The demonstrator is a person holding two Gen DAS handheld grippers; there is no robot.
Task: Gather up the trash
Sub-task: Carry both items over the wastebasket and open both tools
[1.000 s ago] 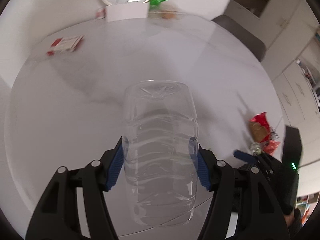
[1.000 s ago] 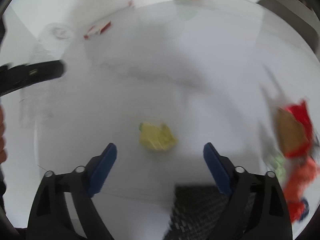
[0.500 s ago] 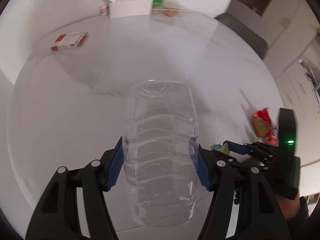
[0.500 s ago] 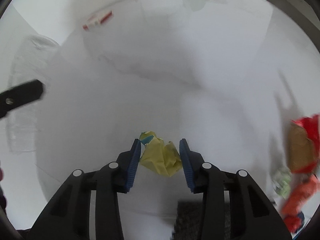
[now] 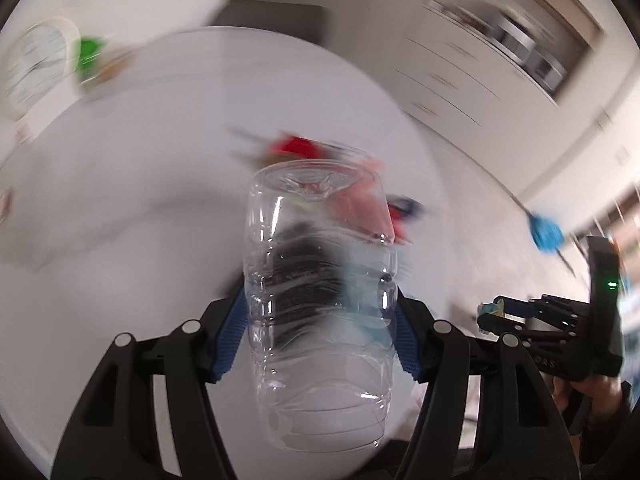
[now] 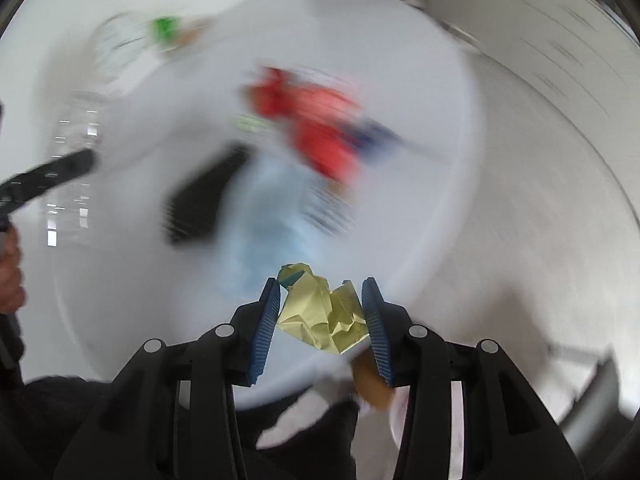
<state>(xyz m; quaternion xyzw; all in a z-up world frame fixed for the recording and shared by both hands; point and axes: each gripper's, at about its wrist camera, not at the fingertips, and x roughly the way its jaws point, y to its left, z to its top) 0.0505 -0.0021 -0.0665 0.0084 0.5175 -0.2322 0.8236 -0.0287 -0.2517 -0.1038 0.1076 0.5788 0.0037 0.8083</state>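
Above the white desk [image 6: 420, 92], the right gripper [image 6: 322, 316] clamps the crumpled yellow paper [image 6: 324, 320] while the left gripper [image 5: 320, 332] clamps the empty clear bottle [image 5: 320, 304]; fast swinging could shake the lightly pinched paper loose.

- Both views are bright with soft, even indoor light and no harsh glare.
- Heavy motion blur smears the white table [image 5: 132, 216] and everything behind it.
- Only the clear bottle [image 5: 320, 304] and the yellow paper wad [image 6: 324, 314] stay sharp.
- Fisheye bends the edges, and the corners go black.
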